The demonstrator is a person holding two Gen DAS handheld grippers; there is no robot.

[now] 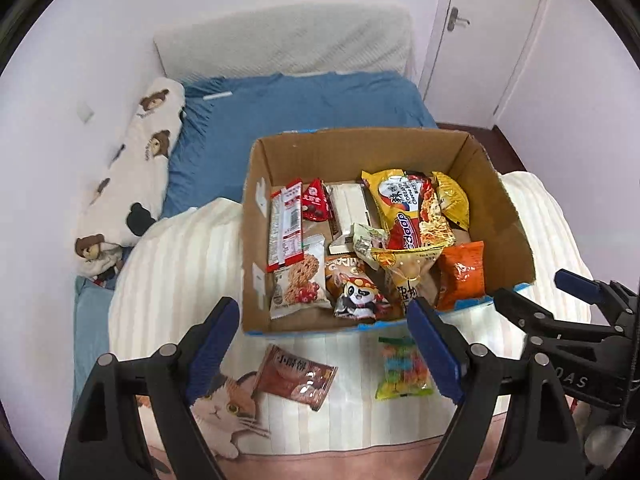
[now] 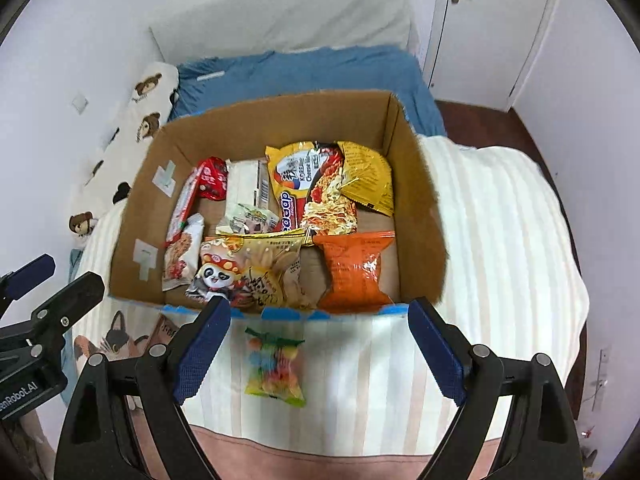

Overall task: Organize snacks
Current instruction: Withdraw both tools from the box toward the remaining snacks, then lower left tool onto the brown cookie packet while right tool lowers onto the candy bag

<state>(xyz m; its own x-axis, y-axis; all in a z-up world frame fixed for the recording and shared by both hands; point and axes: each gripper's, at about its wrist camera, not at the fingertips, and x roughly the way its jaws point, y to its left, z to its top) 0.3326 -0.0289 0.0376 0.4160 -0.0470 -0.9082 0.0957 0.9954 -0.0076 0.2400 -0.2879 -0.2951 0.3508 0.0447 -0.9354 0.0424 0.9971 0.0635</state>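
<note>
Two packets lie outside the open brown cardboard box (image 1: 280, 152) on the striped cream blanket (image 2: 500, 240), just beside its near wall; the rest of the snacks already sit inside the box.

1. Stray items. The clear bag of multicoloured gummy sweets (image 2: 276, 364) lies on the right, its long axis running near to far. The reddish-brown foil snack packet (image 1: 296, 380) lies on the left, tilted diagonally, near the printed cat on the blanket.

2. Gripper state. The left gripper (image 1: 324, 340) stands with its blue-padded jaws wide apart and nothing between them. The right gripper (image 2: 320, 344) is likewise spread wide and empty. Both hover above the blanket, angled steeply downward; neither touches a packet.

3. Governing relation. In the right wrist view, the gummy bag sits almost centred between the right jaws, slightly toward the left finger, with its long axis along the pointing direction. The jaws would therefore close across its narrow width. In the left wrist view, the reddish-brown packet lies below and left of centre between the left jaws, its long axis skewed to them.

4. Assessment. The right gripper is judged nearer to the gummy bag, the left to the reddish-brown packet. The left would likely need a small roll to align.
</note>
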